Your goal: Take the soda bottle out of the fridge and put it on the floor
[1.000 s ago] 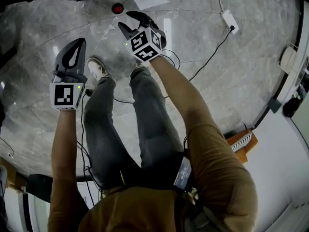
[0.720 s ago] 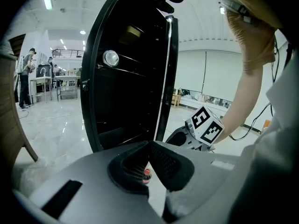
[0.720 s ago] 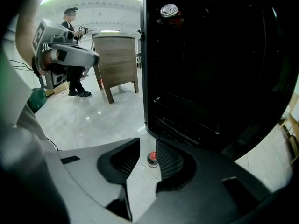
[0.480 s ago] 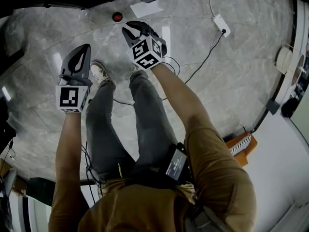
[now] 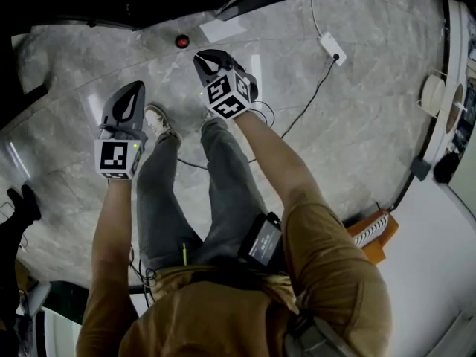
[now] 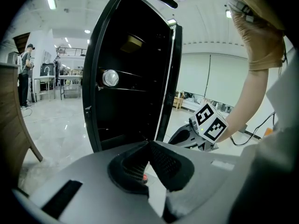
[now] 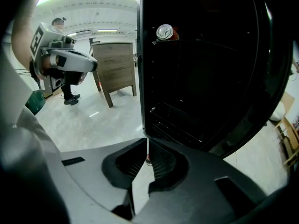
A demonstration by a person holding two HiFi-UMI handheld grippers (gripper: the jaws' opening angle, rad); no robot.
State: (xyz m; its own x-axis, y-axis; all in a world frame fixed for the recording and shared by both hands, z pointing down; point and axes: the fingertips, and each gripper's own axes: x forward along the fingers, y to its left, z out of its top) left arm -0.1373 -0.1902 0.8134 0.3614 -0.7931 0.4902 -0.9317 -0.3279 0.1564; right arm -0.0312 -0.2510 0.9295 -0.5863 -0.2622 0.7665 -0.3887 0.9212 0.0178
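Two grippers out front, held above grey trouser legs [image 5: 223, 192] and a pale shoe [image 5: 156, 117]. On the left gripper [image 6: 149, 143] the jaws are pressed tip to tip, with nothing gripped. On the right gripper [image 7: 147, 141] the jaws have just been closing and now meet, with nothing between them. Both are up off the marble floor [image 5: 357, 110]. The soda bottle [image 5: 182, 42] stands upright on that floor beyond both grippers and touches neither. From above only its red cap reads clearly. The same red spot shows low through the gap under each pair of jaws. A white sheet [image 5: 223, 30] lies just to the right of the bottle. Farther right a white power strip [image 5: 329, 47] trails a black cable across the floor. Behind the bottle is the fridge [image 7: 201, 78], open, black inside, its racks mostly bare. One can [image 7: 165, 31] lies on its side on an upper rack, end facing out. Left of the fridge stands a wooden cabinet [image 7: 114, 64]. Far back in the hall a standing person [image 6: 25, 73] is near some tables, too small for detail.
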